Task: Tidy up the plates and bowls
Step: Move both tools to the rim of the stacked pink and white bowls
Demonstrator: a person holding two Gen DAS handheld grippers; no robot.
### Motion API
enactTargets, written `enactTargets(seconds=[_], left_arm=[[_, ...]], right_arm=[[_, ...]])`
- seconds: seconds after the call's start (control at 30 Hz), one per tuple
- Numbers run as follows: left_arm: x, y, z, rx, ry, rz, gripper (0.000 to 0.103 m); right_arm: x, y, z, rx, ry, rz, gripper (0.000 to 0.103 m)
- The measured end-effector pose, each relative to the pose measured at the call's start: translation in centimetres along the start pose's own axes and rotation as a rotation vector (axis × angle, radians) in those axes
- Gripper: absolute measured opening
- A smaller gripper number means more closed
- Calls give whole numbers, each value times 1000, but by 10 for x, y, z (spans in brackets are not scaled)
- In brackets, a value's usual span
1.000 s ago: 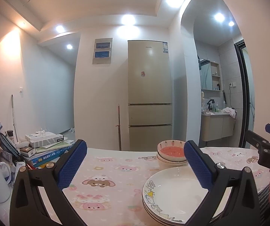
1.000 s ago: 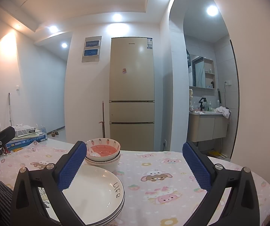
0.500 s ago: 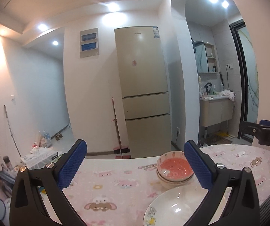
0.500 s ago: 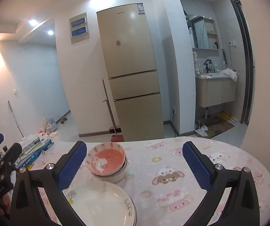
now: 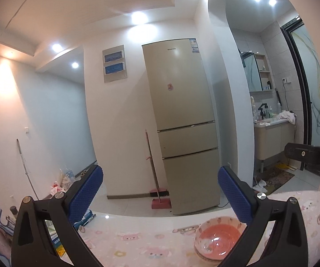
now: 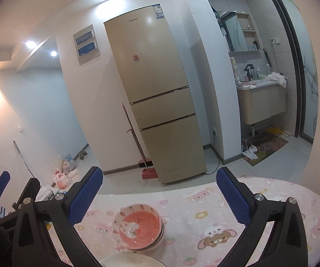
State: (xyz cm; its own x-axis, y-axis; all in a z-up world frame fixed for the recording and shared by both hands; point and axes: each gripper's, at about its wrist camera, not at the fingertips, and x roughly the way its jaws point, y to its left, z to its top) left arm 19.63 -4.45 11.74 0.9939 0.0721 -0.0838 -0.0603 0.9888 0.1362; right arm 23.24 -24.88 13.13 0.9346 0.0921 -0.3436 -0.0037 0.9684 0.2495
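Just bowls (image 6: 137,229) near table edge (image 6: 160,192)

You have one stack of pink-lined ceramic bowls (image 6: 137,229); how many it holds you cannot tell. One white round plate's rim (image 6: 128,260) shows. Two blue-padded grippers appear.

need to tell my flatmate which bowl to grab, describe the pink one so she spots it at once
Start at the table with the pink cartoon-animal cloth facing the tall beige fridge. The bowl tops a small stack behind a white plate. Its coral-pink inside and strawberry-printed rim set it apart.
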Motion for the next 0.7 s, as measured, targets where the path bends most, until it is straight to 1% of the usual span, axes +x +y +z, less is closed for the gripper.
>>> enactTargets(seconds=[0.07, 0.17, 0.3, 0.37, 0.43, 0.5, 0.7], left_arm=[[9, 3, 0, -25, 6, -7, 103], [24, 6, -5, -43, 27, -21, 103], [40, 8, -23, -53, 75, -68, 103], [50, 10, -33, -73, 115, -99, 103], [64, 13, -43, -97, 177, -156, 103], [74, 14, -51, -123, 227, -207, 103], [99, 16, -75, -180, 353, -259, 103]], right_arm=[[8, -4, 2, 17, -3, -1, 103], [19, -12, -7, 37, 8, -5, 103], [45, -20, -19, 40, 85, -5, 103], [57, -24, -26, 56, 134, 17, 103], [70, -25, -33, 68, 186, 44, 103], [80, -27, -42, 77, 226, 54, 103], [113, -33, -63, 99, 334, 63, 103]])
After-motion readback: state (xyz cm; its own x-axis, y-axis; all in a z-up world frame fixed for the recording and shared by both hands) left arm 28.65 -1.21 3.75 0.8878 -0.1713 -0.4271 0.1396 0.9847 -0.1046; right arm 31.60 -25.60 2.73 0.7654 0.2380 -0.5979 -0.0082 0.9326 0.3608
